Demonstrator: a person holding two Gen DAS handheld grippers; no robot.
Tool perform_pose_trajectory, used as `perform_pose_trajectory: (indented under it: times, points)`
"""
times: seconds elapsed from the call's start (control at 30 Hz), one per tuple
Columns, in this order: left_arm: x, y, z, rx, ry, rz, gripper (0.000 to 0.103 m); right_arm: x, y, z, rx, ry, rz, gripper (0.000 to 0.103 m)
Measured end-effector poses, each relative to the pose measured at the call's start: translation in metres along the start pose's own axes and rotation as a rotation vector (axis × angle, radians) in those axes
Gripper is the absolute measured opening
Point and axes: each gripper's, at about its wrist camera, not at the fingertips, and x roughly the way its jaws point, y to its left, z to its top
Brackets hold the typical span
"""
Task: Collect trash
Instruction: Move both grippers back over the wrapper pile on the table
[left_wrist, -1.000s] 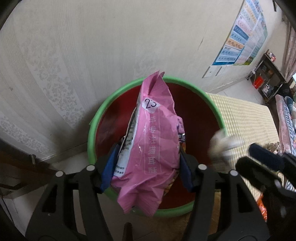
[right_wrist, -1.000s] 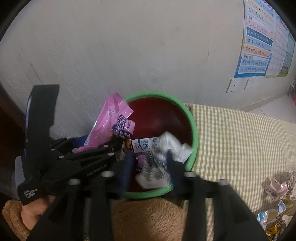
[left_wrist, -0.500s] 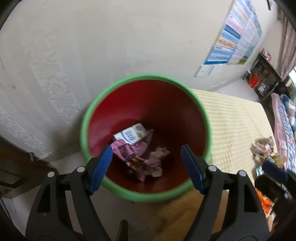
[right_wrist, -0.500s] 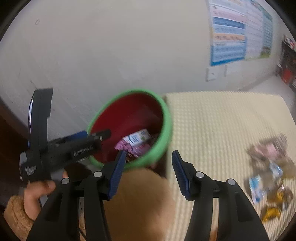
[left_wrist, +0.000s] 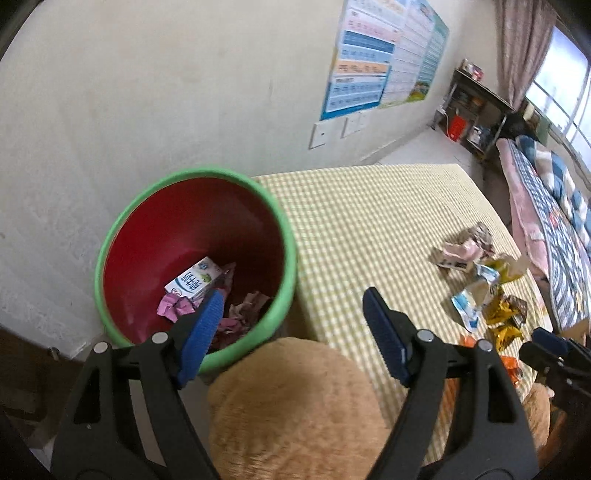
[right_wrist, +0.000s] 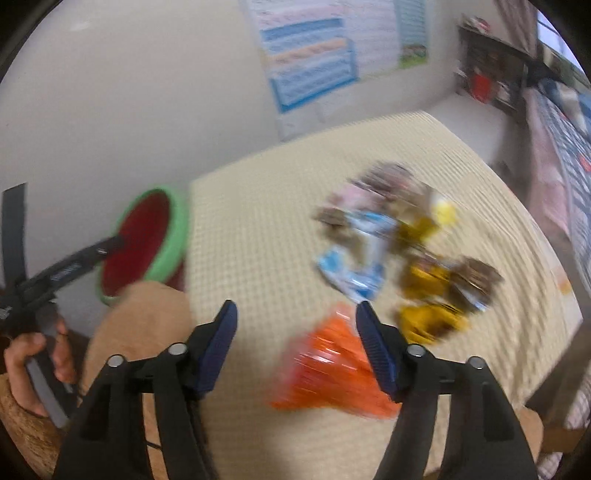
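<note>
A red bin with a green rim (left_wrist: 110, 236) stands against the wall and holds a milk carton (left_wrist: 195, 282) and crumpled pink wrappers (left_wrist: 177, 306). My left gripper (left_wrist: 293, 301) hovers over the bin's near right edge, its jaws opening with nothing between them. Wrappers lie on the checked table: a pink one (left_wrist: 463, 249), a blue-white pouch (left_wrist: 469, 301), yellow packets (left_wrist: 504, 317). In the blurred right wrist view my right gripper (right_wrist: 297, 319) hangs above the table beside an orange packet (right_wrist: 332, 365), jaws opening and empty. The bin (right_wrist: 173, 221) sits at the left there.
The yellow checked table (left_wrist: 369, 221) runs right from the bin. A tan fuzzy sleeve (left_wrist: 295, 406) fills the foreground. A hand (right_wrist: 37, 354) grips the left tool. A poster (left_wrist: 373, 70) hangs on the wall; a shelf (left_wrist: 476, 103) and bedding (left_wrist: 546, 206) are far right.
The pink bag and white scrap have dropped into the bin. Both grippers have opened and swung right, away from the bin; the right one now looks over the wrappers on the table.
</note>
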Motion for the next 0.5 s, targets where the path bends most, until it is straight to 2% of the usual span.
perform_pose_trajectory:
  times: [0.13,0.27,0.43,0.5]
  points:
    - [0.002,-0.014,-0.005,0.026,0.012,0.003,0.078,0.004,-0.037,-0.021,0.061,0.064,-0.030,0.071]
    - [0.003,-0.032,-0.009,0.064,0.018,0.008,0.078,0.016,-0.062,-0.043,0.184,0.124,0.050,0.072]
    - [0.006,-0.061,-0.011,0.127,0.017,0.004,0.080,0.029,-0.062,-0.044,0.217,0.151,0.093,0.072]
    - [0.010,-0.073,-0.012,0.155,0.021,-0.002,0.080,0.035,-0.059,-0.046,0.211,0.151,0.126,0.066]
